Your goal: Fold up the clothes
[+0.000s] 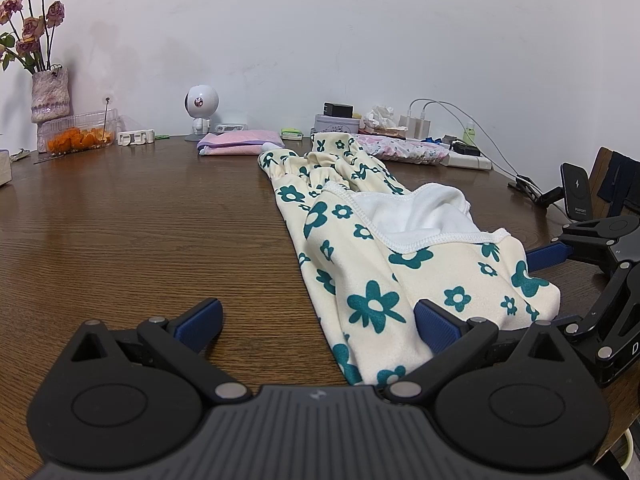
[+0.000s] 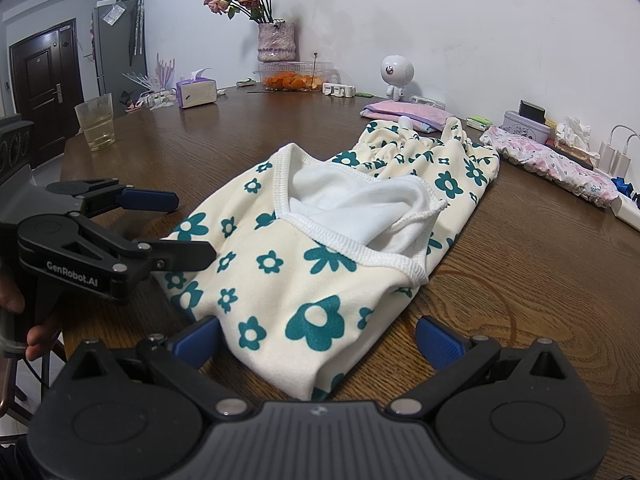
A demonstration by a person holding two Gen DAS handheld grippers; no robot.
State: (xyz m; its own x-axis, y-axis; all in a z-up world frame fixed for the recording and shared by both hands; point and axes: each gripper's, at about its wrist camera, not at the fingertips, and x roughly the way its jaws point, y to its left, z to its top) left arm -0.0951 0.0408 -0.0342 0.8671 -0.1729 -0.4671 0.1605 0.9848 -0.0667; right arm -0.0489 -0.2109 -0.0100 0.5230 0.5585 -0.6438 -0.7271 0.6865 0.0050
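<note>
- Garment (image 2: 304, 264): cream w/ teal flower print, white lining showing at an opening; lies flat on the wooden bench (image 1: 132, 216), running from near edge toward the wall.
- Left tongs (image 1: 318, 322): fingers wide apart, nothing gripped. Left pad sits on bare bench; right pad (image 1: 438, 326) is at the garment's near-left edge, fabric lying against it. Contact w/ cloth cannot be confirmed beyond that.
- Right tongs (image 2: 318, 338): fingers wide apart, nothing gripped. Near corner of garment lies between the two pads; left pad (image 2: 198, 340) just beside the fabric edge, right pad clear of it, over bare wood.
- In right wrist view, left tongs come in from the garment's left side, tips at its edge; a hand (image 2: 38, 334) holds the handle.
- In left wrist view, right tongs (image 1: 560, 276) sit at the garment's right side, one blue pad partly behind the cloth.
- Other items at far side of bench, well apart from tongs: folded pink cloth (image 1: 240, 142), floral pouch (image 2: 556, 168), vase of dried roses (image 2: 276, 42), glass (image 2: 97, 122).
</note>
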